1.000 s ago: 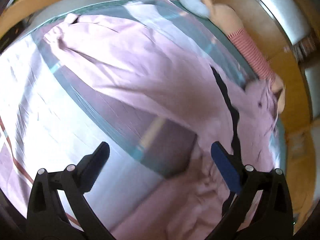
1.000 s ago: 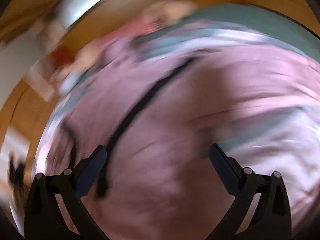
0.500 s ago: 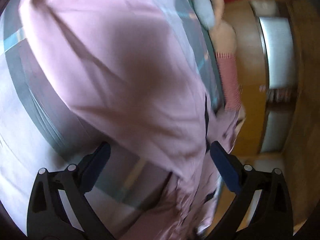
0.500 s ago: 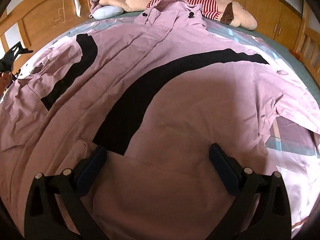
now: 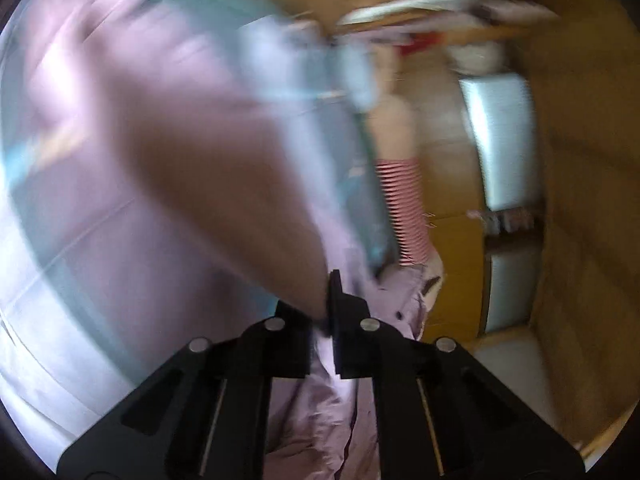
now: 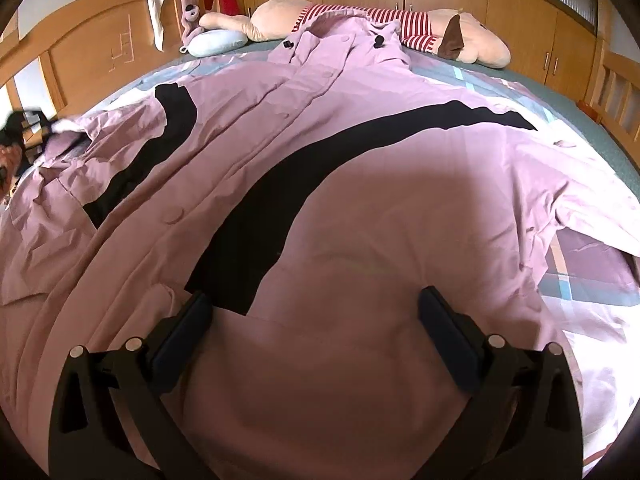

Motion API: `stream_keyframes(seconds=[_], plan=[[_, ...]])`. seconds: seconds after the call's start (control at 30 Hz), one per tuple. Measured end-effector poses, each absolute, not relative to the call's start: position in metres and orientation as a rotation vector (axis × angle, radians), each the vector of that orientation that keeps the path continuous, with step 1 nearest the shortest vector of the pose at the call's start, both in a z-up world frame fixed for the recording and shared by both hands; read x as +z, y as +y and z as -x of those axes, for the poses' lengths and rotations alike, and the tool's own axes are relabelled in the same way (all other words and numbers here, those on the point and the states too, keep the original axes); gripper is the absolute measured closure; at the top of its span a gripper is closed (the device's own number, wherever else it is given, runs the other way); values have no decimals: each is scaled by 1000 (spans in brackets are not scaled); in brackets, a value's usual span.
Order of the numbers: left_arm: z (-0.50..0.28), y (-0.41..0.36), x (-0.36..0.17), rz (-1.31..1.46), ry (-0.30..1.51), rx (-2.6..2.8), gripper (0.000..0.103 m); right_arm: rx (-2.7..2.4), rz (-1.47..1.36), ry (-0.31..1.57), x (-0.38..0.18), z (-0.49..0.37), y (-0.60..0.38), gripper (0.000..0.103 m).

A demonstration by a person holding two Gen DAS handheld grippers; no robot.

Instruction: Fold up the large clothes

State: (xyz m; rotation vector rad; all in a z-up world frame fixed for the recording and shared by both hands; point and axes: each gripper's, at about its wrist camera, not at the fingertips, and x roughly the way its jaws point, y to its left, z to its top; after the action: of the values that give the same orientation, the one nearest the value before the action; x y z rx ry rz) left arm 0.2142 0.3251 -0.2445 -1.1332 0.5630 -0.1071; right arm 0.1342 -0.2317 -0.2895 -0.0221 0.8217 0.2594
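Observation:
A large pink coat (image 6: 360,208) with black stripes and buttons lies spread over the bed, collar toward the far side. My right gripper (image 6: 316,300) hovers open just above its near hem, fingers wide apart with nothing between them. In the blurred left wrist view the coat (image 5: 200,180) fills the left half, and my left gripper (image 5: 326,300) is shut on a fold of its pink fabric at the edge. In the right wrist view that left gripper (image 6: 28,120) shows as a dark shape at the coat's far left corner.
A plaid bed sheet (image 6: 592,272) shows at the right. A plush toy in a red-striped shirt (image 6: 380,20) and a blue pillow (image 6: 216,42) lie at the far side. A wooden headboard (image 6: 100,52), cupboards (image 6: 520,28) and a bed rail (image 6: 616,92) surround the bed.
My left gripper went from wide open to shut on the coat's edge while swinging and rolling. My right gripper settled over the hem and has held still since half a second ago.

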Motion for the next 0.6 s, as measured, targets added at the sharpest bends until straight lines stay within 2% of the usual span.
stream_keyframes(seconds=[0.13, 0.2, 0.3, 0.37, 0.4, 0.47, 0.53, 0.6], plan=[[-213, 265, -188, 935, 481, -305, 96, 263, 12, 825, -290, -135, -232, 1], [-212, 218, -174, 821, 506, -415, 95, 263, 8, 826, -291, -136, -232, 1], [-213, 122, -175, 602, 634, -583, 86, 263, 6, 827, -291, -136, -232, 1], [-215, 74, -189, 495, 749, -616, 66, 262, 6, 827, -291, -136, -231, 1], [-220, 54, -191, 455, 790, -615, 59, 263, 5, 827, -291, -136, -232, 1], [-216, 12, -209, 362, 889, -599, 31, 264, 4, 827, -291, -136, -232, 1], [-217, -18, -218, 341, 971, -631, 19, 265, -1, 827, -291, -137, -232, 1], [-209, -35, -223, 332, 1026, -698, 18, 267, -7, 827, -292, -136, -232, 1]])
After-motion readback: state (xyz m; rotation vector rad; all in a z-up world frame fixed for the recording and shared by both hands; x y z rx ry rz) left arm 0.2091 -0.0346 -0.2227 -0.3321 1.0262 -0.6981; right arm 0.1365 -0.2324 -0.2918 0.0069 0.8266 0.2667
